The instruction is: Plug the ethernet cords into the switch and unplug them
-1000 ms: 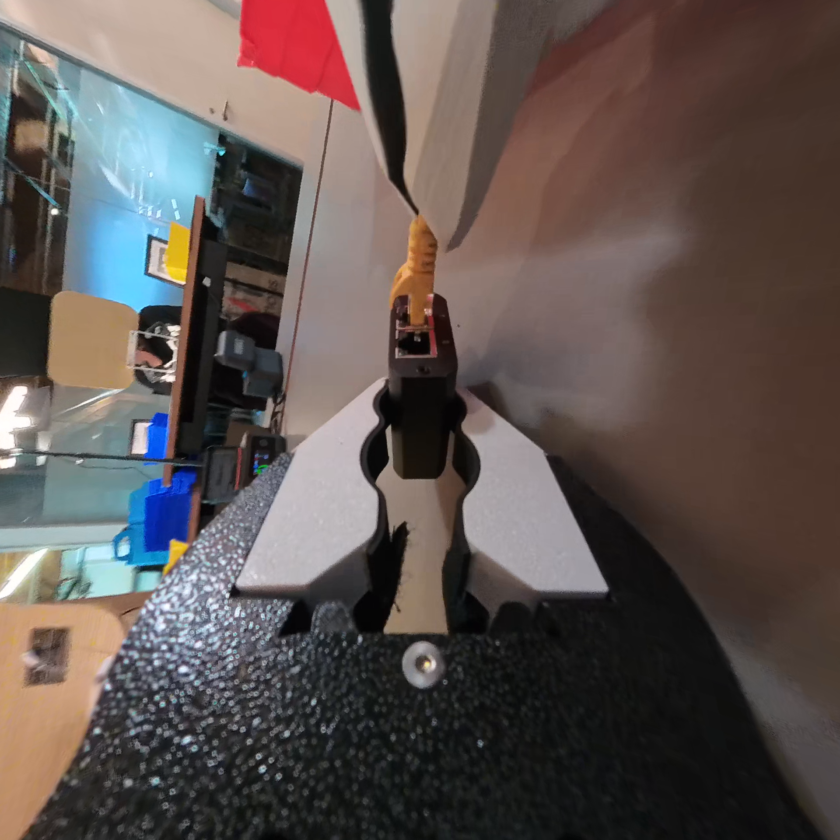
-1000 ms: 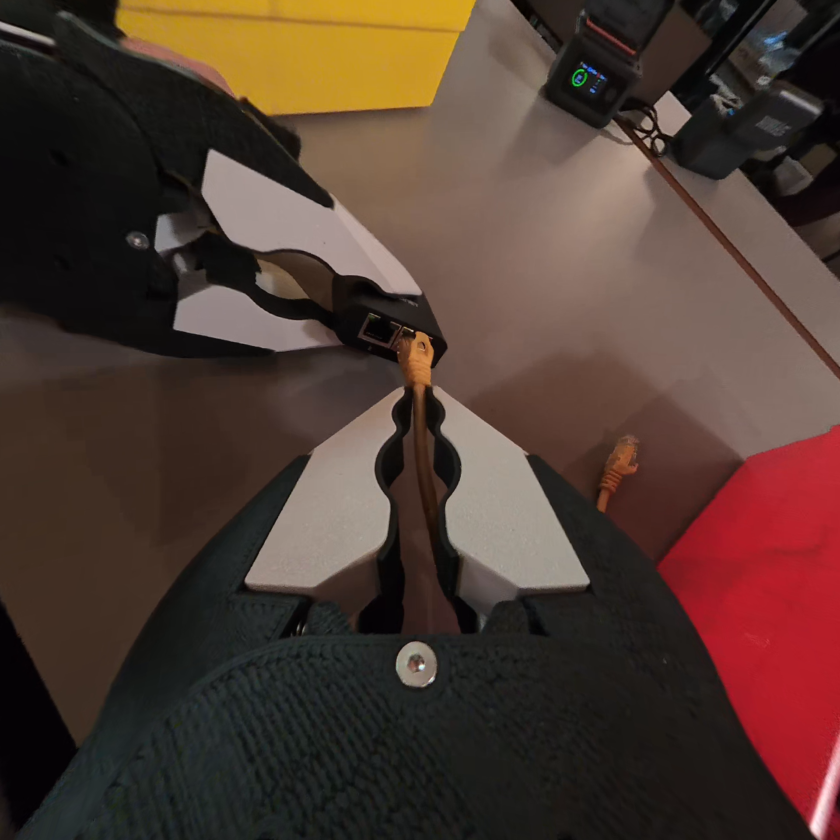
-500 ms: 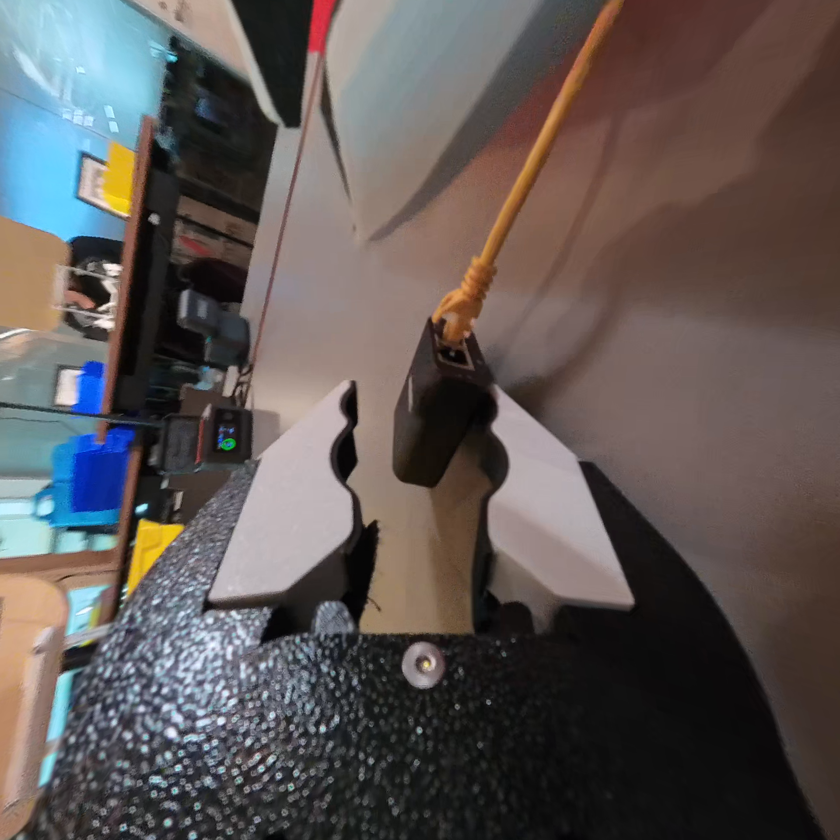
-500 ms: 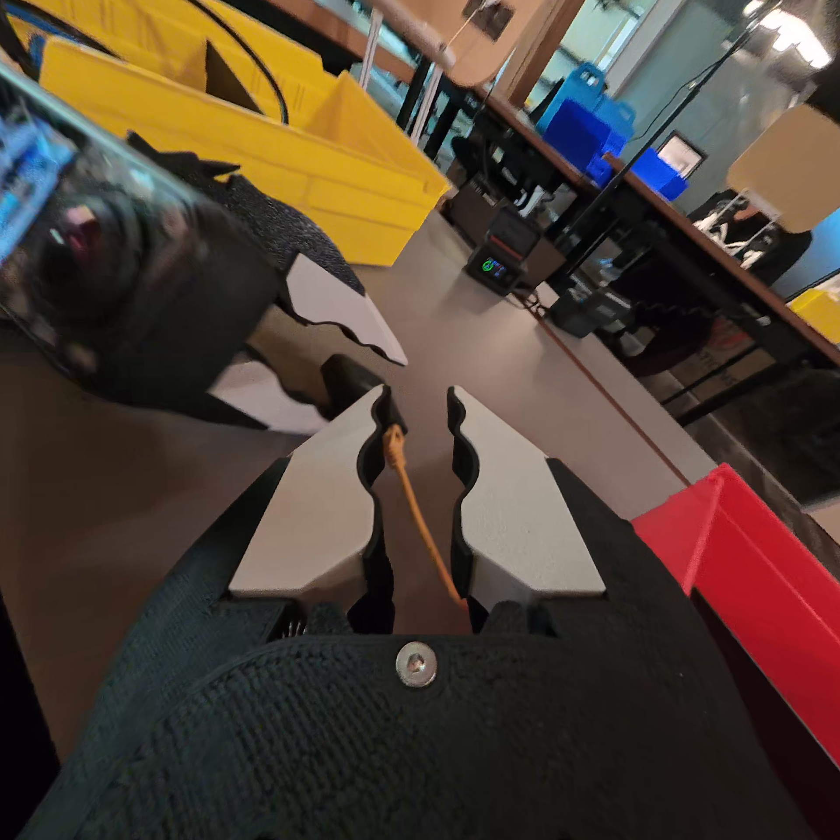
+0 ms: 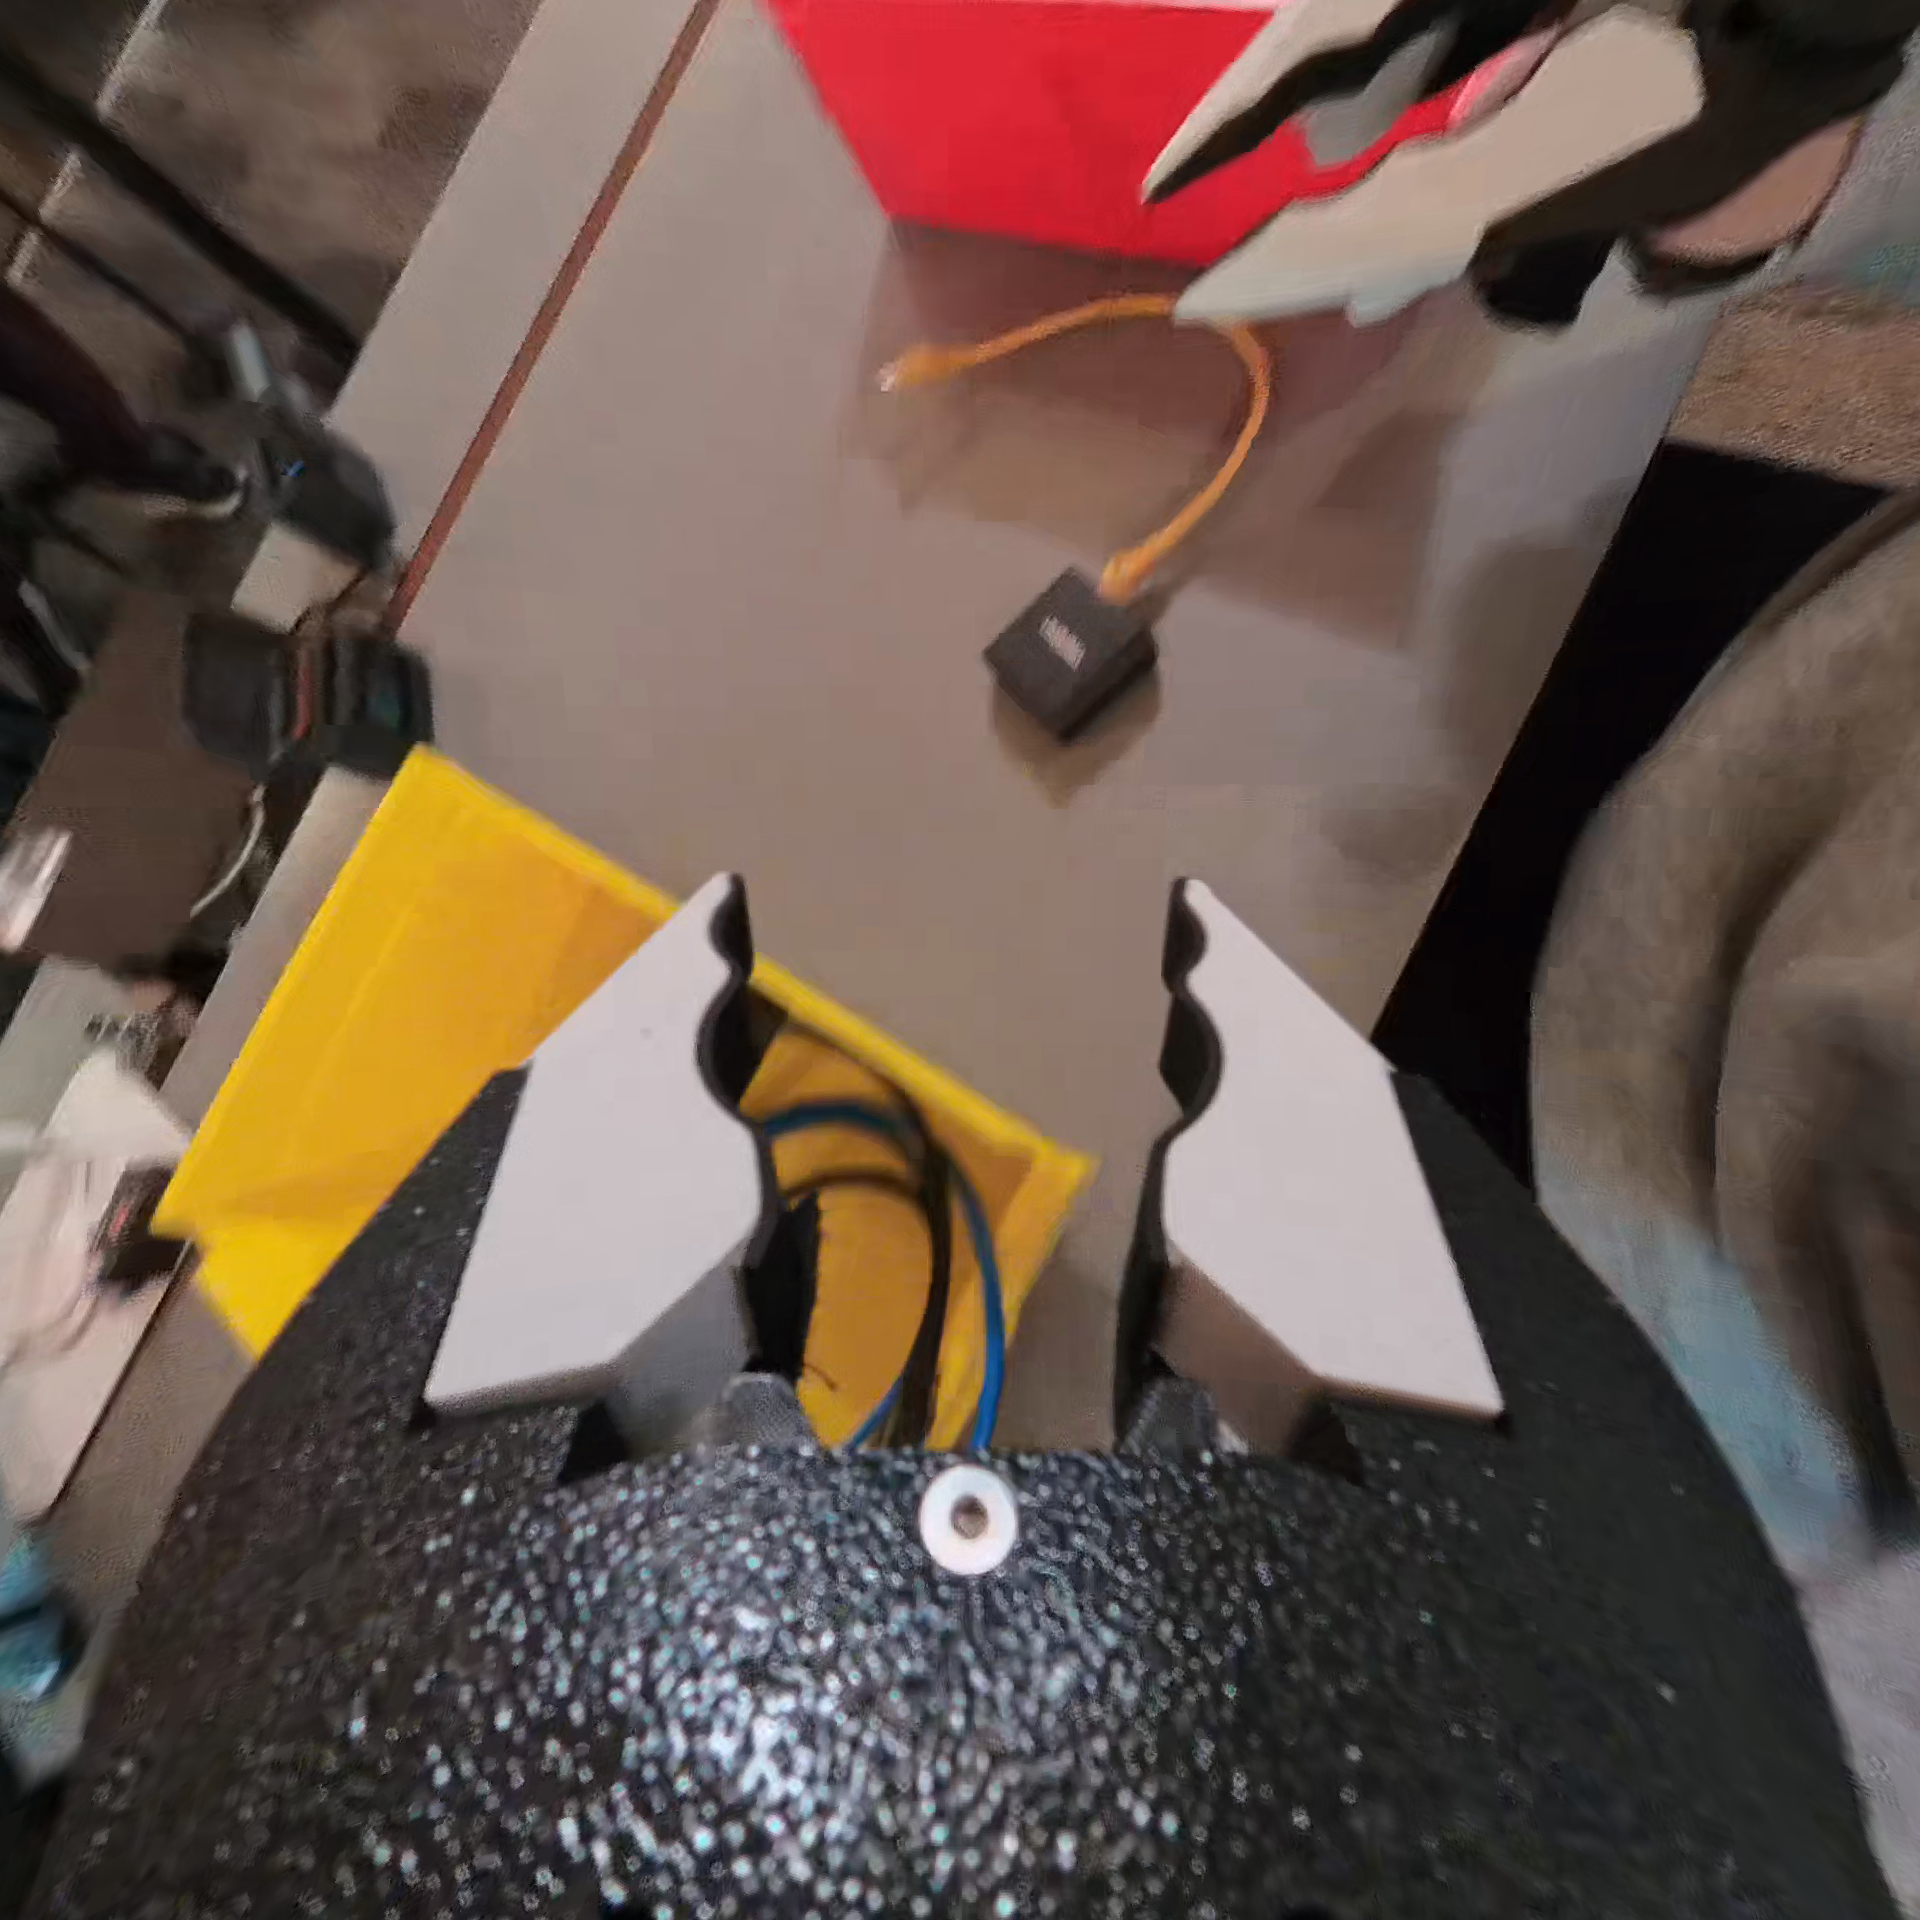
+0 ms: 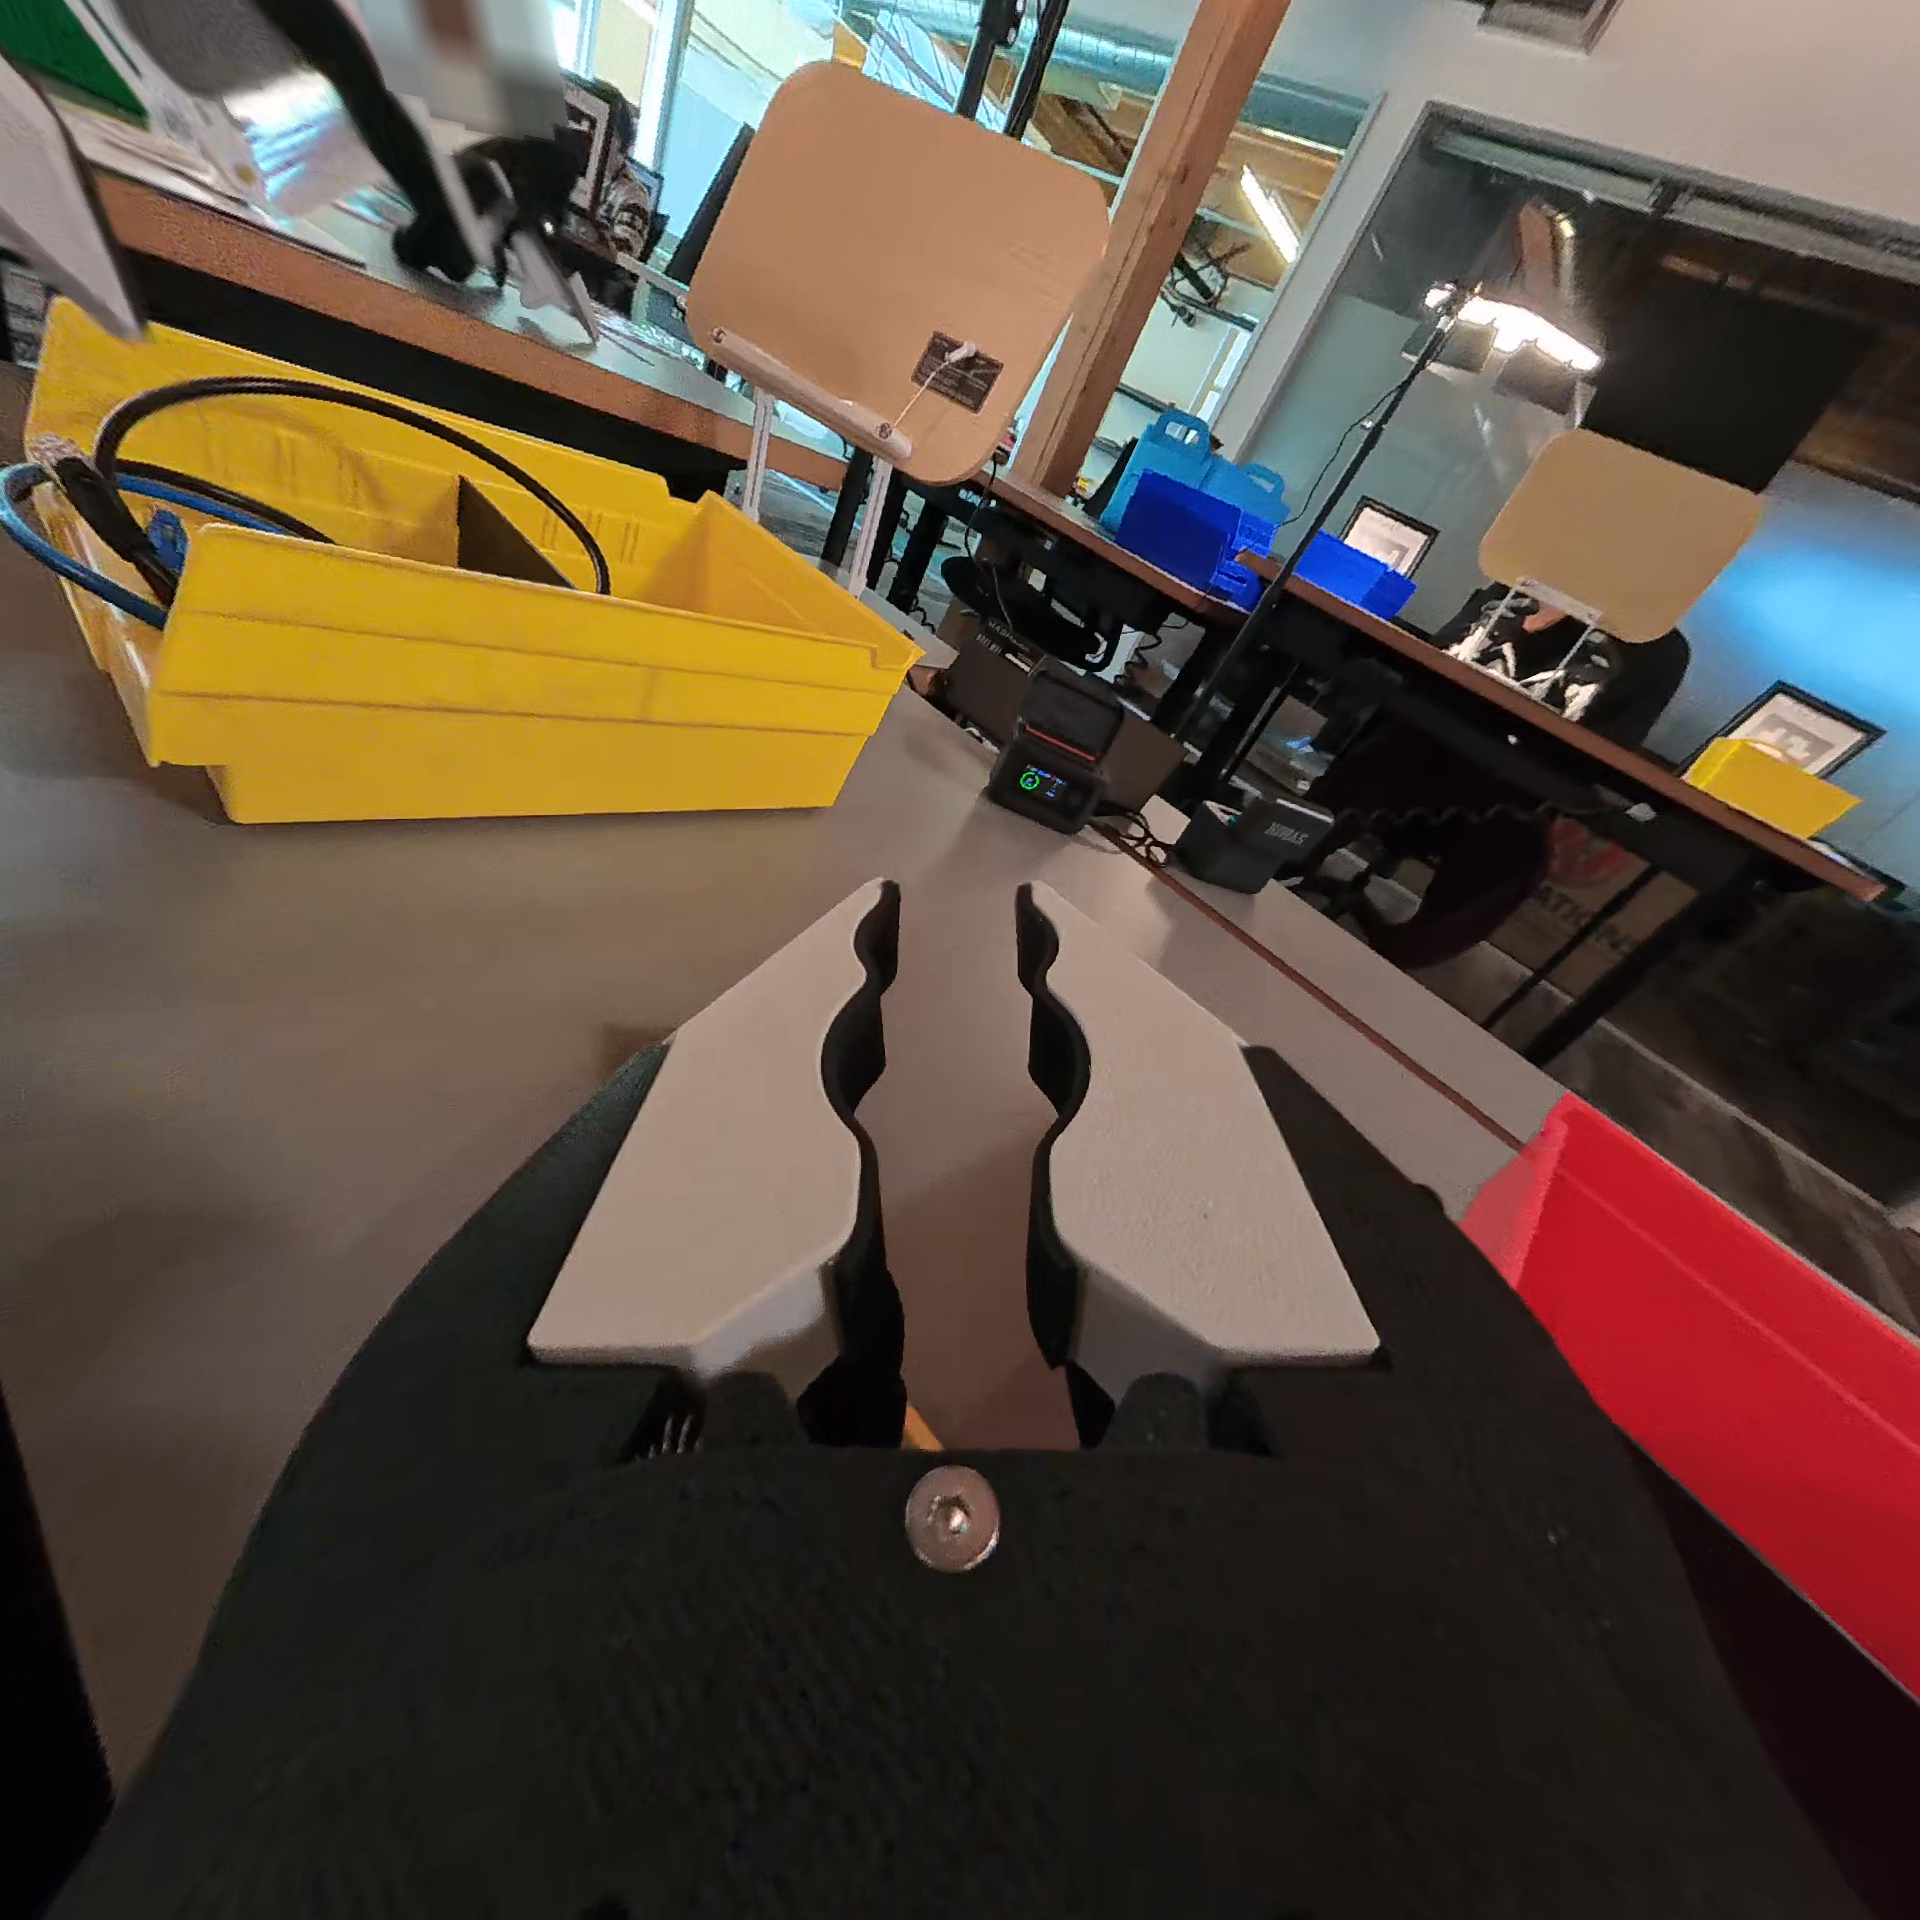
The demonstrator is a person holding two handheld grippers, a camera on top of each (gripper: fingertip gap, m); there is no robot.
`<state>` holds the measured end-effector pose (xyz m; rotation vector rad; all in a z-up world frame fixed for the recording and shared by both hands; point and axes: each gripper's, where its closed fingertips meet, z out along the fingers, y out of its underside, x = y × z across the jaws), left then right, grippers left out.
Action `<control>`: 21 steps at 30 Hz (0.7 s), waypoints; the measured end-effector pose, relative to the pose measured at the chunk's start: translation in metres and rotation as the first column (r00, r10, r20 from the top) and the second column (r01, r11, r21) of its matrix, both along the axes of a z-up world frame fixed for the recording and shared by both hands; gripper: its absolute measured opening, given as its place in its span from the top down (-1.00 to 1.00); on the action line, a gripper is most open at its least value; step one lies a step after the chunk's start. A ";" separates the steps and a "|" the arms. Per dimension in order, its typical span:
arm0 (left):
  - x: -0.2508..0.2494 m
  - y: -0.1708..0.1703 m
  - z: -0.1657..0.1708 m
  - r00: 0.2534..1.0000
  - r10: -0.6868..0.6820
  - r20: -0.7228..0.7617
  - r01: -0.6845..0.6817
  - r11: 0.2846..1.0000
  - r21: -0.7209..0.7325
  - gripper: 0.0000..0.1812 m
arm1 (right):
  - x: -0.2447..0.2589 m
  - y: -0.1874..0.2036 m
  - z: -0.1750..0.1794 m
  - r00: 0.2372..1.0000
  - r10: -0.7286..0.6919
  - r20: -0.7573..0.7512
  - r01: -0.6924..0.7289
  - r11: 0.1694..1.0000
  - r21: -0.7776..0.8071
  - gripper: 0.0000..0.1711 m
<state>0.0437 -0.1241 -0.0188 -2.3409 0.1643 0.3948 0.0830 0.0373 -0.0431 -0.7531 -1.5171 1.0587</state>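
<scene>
Evidently between steps, both the left gripper (image 5: 956,894) and right gripper (image 6: 956,899) hang with jaws apart and empty, while the black switch (image 5: 1070,649) lies on the counter (image 5: 727,623) with one orange cord (image 5: 1226,416) plugged in, so regrasping both probably comes next.

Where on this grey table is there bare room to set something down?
Free: the grey table between the yellow plastic bin, the small black switch and the red bin. Crowded: around the switch, where the orange ethernet cord loops toward the red bin.
</scene>
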 end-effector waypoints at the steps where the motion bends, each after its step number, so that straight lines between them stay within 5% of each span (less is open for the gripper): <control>1: -0.008 -0.022 0.001 1.000 0.028 -0.006 -0.028 1.000 -0.010 0.20 | -0.001 0.000 -0.001 1.000 0.004 0.009 -0.004 1.000 -0.009 0.76; 5: -0.024 -0.090 -0.015 0.988 0.107 0.108 -0.097 0.991 -0.090 0.40 | -0.003 -0.004 -0.008 0.999 0.027 0.045 -0.025 0.999 -0.041 0.76; 10: -0.040 -0.125 -0.046 0.938 0.205 0.281 -0.167 0.974 -0.155 0.47 | -0.005 -0.008 -0.016 0.996 0.041 0.080 -0.038 0.999 -0.033 0.77; 21: -0.049 -0.134 -0.090 0.904 0.223 0.365 -0.135 0.958 -0.252 0.69 | -0.009 -0.009 -0.025 0.992 0.050 0.118 -0.049 0.999 -0.009 0.77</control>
